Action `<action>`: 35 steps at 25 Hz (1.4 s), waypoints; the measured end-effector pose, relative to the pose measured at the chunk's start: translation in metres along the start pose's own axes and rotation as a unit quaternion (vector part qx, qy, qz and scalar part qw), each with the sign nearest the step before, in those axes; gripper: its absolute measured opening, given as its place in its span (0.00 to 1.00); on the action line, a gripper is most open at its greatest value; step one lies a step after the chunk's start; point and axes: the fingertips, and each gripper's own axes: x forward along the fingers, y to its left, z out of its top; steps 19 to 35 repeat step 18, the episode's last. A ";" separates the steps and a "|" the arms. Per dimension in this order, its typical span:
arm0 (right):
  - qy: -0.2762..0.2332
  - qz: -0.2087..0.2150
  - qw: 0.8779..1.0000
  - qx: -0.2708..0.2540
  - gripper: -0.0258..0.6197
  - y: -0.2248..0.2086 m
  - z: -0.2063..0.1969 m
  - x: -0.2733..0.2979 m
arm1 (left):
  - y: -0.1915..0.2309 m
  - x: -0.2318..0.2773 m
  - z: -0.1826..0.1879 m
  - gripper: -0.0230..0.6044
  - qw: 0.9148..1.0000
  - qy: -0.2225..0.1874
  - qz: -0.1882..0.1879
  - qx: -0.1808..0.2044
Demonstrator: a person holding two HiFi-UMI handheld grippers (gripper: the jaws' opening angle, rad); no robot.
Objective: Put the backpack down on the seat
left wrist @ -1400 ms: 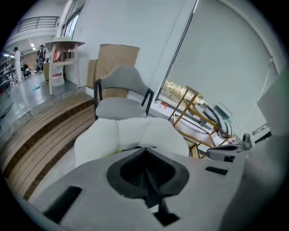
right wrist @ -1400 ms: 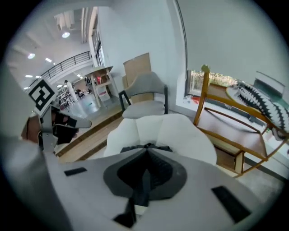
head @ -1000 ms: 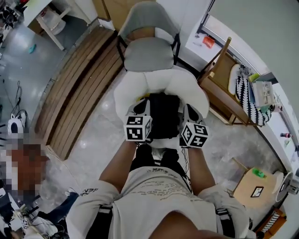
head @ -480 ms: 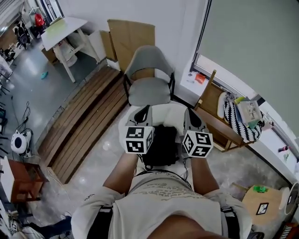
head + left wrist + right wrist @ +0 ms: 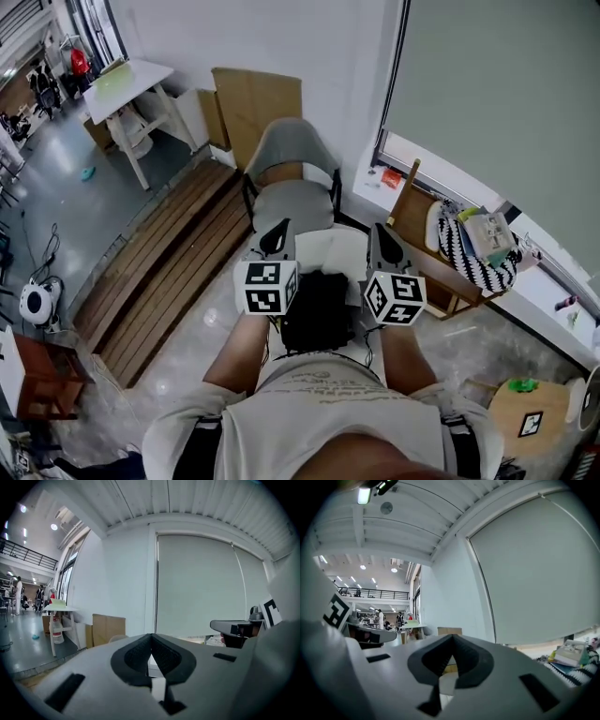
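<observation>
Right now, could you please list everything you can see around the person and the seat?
backpack: one, black, between the two grippers, close to the person's front
padded seat: one, white, just beyond the backpack
grey chair: one, grey, behind the padded seat
cardboard sheet: one, brown, leaning on the wall
planks: a row, brown, floor at left
table: one, white, far left
wooden chair: one, light brown, at right
striped fabric: one, black and white, on the wooden chair
left gripper: one, pale grey, shut, empty
right gripper: one, pale grey, shut, empty
</observation>
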 end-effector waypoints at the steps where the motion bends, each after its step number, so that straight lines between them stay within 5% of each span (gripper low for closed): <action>1: -0.001 0.003 1.000 -0.001 0.08 0.000 -0.001 0.001 | 0.000 0.002 -0.001 0.07 1.000 0.002 -0.004 -0.007; 5: -0.007 0.007 1.000 -0.002 0.08 0.000 0.002 0.004 | 0.003 0.005 0.001 0.07 0.999 0.000 -0.011 -0.033; 35: 0.017 0.013 1.000 0.016 0.08 -0.003 -0.011 0.017 | 0.015 0.012 -0.007 0.07 1.000 0.012 0.017 -0.002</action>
